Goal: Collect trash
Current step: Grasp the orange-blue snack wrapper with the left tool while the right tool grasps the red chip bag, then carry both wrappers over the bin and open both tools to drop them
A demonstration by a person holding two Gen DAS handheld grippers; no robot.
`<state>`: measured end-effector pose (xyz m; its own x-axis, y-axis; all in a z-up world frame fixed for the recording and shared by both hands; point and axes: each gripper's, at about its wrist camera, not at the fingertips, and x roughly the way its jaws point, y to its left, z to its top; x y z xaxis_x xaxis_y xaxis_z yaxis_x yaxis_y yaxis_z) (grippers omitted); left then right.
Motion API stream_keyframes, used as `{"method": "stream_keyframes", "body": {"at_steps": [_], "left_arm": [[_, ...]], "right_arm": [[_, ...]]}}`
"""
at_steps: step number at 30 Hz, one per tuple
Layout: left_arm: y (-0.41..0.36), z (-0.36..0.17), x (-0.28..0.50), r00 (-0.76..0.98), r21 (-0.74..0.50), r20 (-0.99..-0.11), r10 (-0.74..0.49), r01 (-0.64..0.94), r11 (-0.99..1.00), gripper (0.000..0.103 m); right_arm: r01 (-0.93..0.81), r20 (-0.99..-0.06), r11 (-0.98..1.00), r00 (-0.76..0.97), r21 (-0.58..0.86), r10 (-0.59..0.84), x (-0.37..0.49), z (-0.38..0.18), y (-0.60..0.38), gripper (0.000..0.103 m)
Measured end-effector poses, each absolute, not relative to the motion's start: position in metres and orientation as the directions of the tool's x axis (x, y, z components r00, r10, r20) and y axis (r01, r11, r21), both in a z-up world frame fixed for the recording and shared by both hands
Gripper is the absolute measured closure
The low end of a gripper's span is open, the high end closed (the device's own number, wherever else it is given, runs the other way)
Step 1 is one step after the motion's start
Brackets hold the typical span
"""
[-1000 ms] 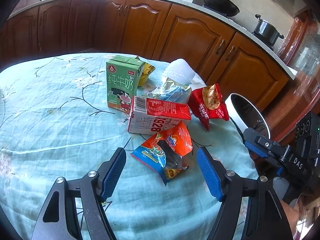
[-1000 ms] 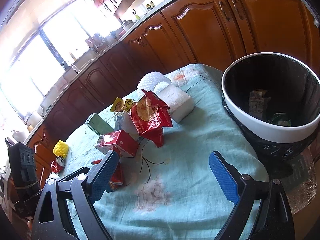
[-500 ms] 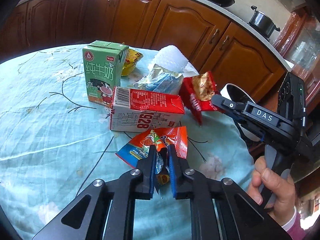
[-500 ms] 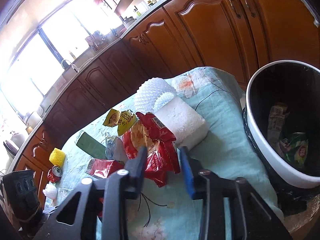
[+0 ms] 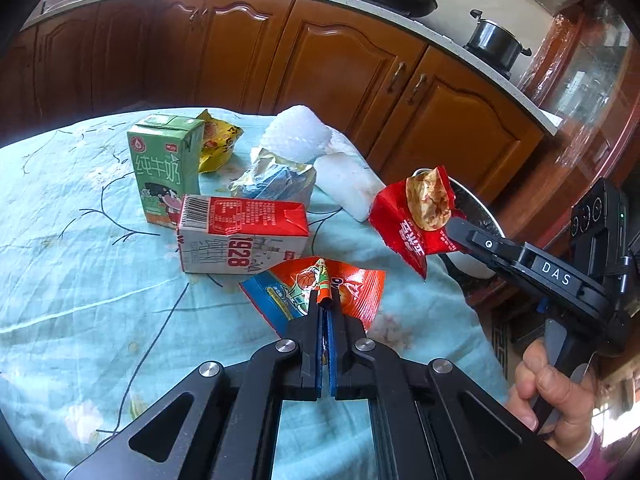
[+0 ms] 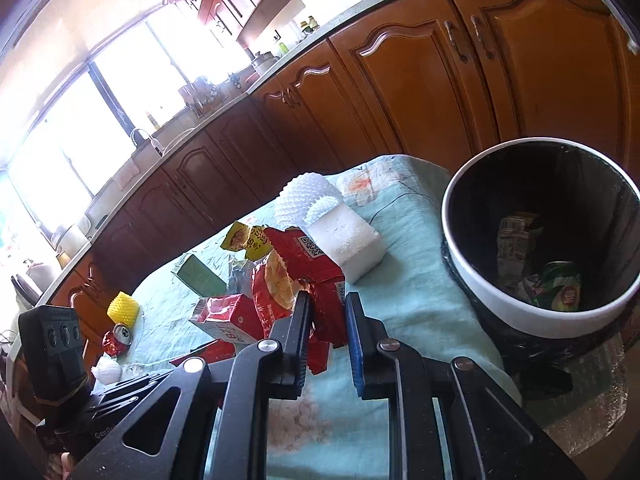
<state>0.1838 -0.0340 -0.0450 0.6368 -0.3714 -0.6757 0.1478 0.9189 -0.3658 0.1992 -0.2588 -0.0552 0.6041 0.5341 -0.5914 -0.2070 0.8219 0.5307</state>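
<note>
Cataloguing by size, largest first:

Counter [image 5: 60, 280], draped in a pale blue floral cloth, carrying the litter.

Bin [image 6: 520, 320], white-rimmed with a black liner, at the counter's edge; it already holds a crumpled green packet and some printed paper.

Foam block [image 6: 348, 240], white; likely light and crumbly, best taken across its flat sides.

Green milk carton [image 5: 166, 168], upright, printed with Chinese characters and a cartoon child. Stiff card, probably easy to take across its faces.

Red-and-white carton [image 5: 240, 240], lying on its side just in front of the green one, reading "1928", with a barcode. Same handling.

Red snack bag [image 5: 412, 224], torn open, with white Chinese lettering; a QR code shows in the right wrist view. Lifted clear of the cloth, near the bin, pinched by the right gripper [image 6: 326, 320], whose fingers have just been closing and now press on it. Judged thin, crinkly and slippery, so a fold holds best.

Orange-and-blue wrapper [image 5: 316, 292], with a basketball cartoon and partly hidden lettering, lying in front of the "1928" carton. The left gripper [image 5: 325, 312] has its fingers pressed together on a crumpled ridge of it.

Maker's mark "DAS" on the right gripper's body.
</note>
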Motion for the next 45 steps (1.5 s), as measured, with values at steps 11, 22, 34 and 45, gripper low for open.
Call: {"method": "stream_keyframes", "body": {"at_steps": [11,22,34,45], "left_arm": [[-0.073,-0.032,0.192,0.629,-0.339,-0.667,-0.401,0.224,0.914,0.103],[-0.126,-0.021,0.216,0.618,-0.309,-0.649,-0.443,0.318,0.896,0.103],[-0.166,-0.020,0.254,0.601,-0.295,-0.642,-0.476,0.379,0.877,0.103],[-0.199,-0.026,0.290,0.591,-0.275,-0.646,-0.483,0.411,0.869,0.103]], "right_arm": [[-0.107,-0.598,0.842,0.658,0.528,0.459,0.179,-0.053,-0.320,0.086],[-0.023,-0.595,0.854,0.708,0.519,0.381,0.172,-0.051,-0.370,0.086],[0.026,-0.600,0.861,0.728,0.508,0.332,0.186,-0.054,-0.399,0.086],[0.046,-0.633,0.891,0.720,0.452,0.284,0.213,-0.055,-0.411,0.086]]}}
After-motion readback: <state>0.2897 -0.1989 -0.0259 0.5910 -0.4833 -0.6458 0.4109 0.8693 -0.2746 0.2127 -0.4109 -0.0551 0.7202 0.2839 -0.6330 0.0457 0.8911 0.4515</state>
